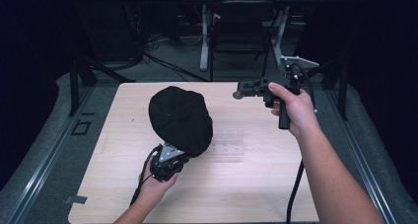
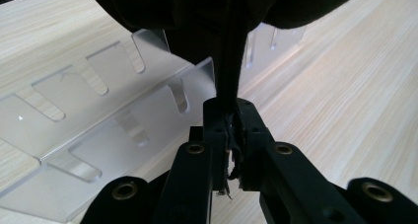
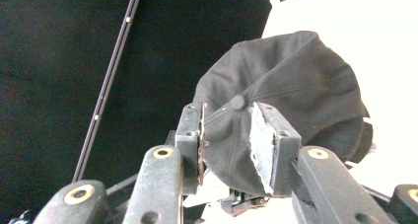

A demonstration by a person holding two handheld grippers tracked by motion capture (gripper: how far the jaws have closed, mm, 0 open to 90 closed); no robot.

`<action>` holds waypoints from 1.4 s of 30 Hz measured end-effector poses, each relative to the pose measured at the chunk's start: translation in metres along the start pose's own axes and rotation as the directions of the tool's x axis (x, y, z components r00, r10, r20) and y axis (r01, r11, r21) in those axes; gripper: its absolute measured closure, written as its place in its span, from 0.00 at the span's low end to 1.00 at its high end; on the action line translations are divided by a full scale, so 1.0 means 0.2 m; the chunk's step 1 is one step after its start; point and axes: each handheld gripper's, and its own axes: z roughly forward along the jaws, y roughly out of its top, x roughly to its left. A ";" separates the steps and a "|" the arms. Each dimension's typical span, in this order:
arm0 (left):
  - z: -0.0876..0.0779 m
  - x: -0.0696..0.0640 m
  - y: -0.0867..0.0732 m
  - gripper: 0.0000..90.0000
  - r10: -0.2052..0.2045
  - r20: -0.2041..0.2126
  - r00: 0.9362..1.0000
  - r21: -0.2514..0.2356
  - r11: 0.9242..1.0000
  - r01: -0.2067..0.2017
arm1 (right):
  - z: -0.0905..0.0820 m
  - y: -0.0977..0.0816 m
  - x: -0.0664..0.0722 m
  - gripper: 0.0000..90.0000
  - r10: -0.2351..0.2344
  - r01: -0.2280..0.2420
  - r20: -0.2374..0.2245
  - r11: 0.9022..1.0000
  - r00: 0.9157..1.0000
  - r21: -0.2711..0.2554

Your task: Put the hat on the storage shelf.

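From above, my left gripper (image 1: 170, 160) held the black cap (image 1: 180, 119) up over the table (image 1: 236, 184), near its middle. The left gripper view showed what that one did not: the jaws pressed together on a fold of cap fabric (image 2: 227, 71), with a clear slotted rack (image 2: 98, 130) lying flat beneath. My right gripper (image 1: 246, 88) hovered well apart, near the far edge; its own view showed the jaws spread, empty, the cap (image 3: 286, 105) beyond them. I could read no writing anywhere.
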 end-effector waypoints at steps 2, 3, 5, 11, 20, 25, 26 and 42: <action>0.00 0.00 -0.01 0.96 -0.004 0.003 1.000 -0.001 1.000 0.004 | -0.01 0.00 -0.01 0.73 0.005 -0.005 0.004 1.000 1.000 -0.008; 0.00 0.00 -0.02 0.96 -0.005 0.005 1.000 0.000 1.000 0.005 | -0.02 0.00 -0.01 0.73 0.007 -0.007 0.003 1.000 1.000 -0.009; 0.01 0.00 -0.03 0.95 -0.017 0.005 1.000 -0.007 1.000 0.017 | -0.03 -0.01 -0.02 0.73 0.006 -0.006 0.005 1.000 1.000 -0.011; 0.00 0.01 -0.05 0.94 -0.059 0.018 0.998 -0.022 0.998 0.059 | -0.05 -0.01 -0.03 0.73 0.004 -0.004 0.016 1.000 1.000 -0.013; -0.05 0.05 -0.08 0.78 -0.055 0.009 0.998 -0.021 0.998 0.055 | -0.07 -0.03 -0.03 0.72 -0.020 0.021 0.076 1.000 0.997 -0.019; -0.11 0.08 -0.11 0.66 -0.094 -0.015 0.995 -0.019 0.995 0.093 | -0.08 -0.04 -0.02 0.71 -0.033 0.035 0.102 0.999 0.994 -0.013; -0.12 0.09 -0.12 0.62 -0.099 -0.024 0.995 -0.016 0.995 0.098 | -0.08 -0.04 -0.02 0.71 -0.041 0.043 0.114 0.999 0.993 -0.014; -0.33 0.28 -0.29 0.50 -0.226 -0.123 0.966 -0.035 0.974 0.223 | -0.15 -0.14 -0.05 0.69 -0.111 0.121 0.271 0.992 0.956 -0.022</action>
